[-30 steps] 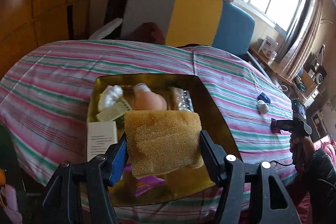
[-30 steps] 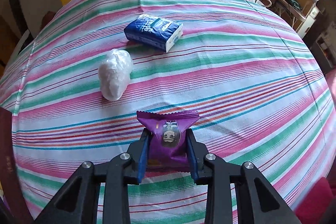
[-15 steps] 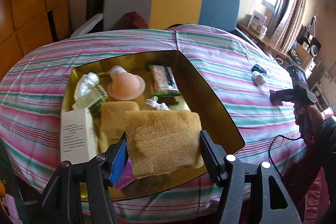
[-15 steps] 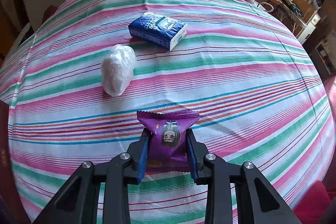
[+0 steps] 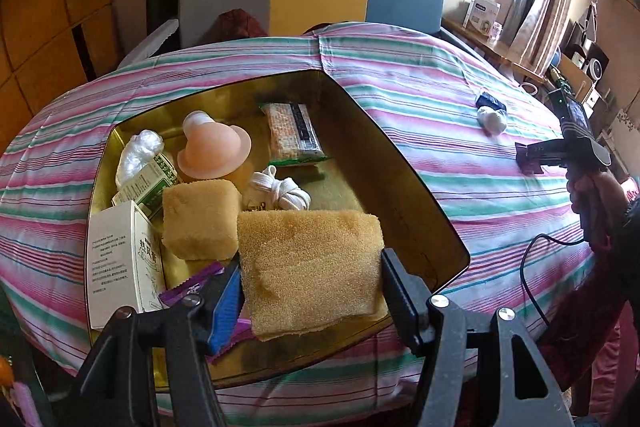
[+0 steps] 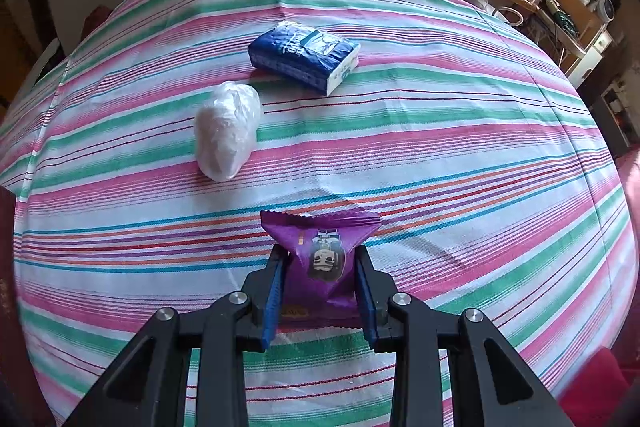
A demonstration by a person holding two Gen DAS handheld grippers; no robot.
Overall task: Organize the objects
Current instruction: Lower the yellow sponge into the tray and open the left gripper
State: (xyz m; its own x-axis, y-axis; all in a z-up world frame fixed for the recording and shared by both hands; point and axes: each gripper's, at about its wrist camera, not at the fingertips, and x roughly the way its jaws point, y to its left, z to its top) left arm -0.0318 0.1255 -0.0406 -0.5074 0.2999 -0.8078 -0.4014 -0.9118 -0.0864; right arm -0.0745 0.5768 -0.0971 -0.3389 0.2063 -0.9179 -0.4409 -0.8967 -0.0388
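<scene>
— Where's the sponge [image 5: 310, 267]?
— Clamped in the left gripper's [image 5: 312, 291] jaws, above the gold tray's [image 5: 420, 187] near end.
— The right gripper [image 6: 320, 291]?
— Jaws closed on a purple snack packet [image 6: 322, 257], near the white bundle [image 6: 227, 131].

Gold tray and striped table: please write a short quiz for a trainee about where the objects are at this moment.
1. True or false: the left hand-held gripper holds a sponge over the gold tray.
2. What does the right hand-held gripper grip? A) blue tissue pack B) purple snack packet C) white plastic bundle
3. Which two loose objects lie on the striped tablecloth ahead of the right hand-held gripper?

Key: 1 true; 2 B; 3 the blue tissue pack and the white plastic bundle.
</scene>
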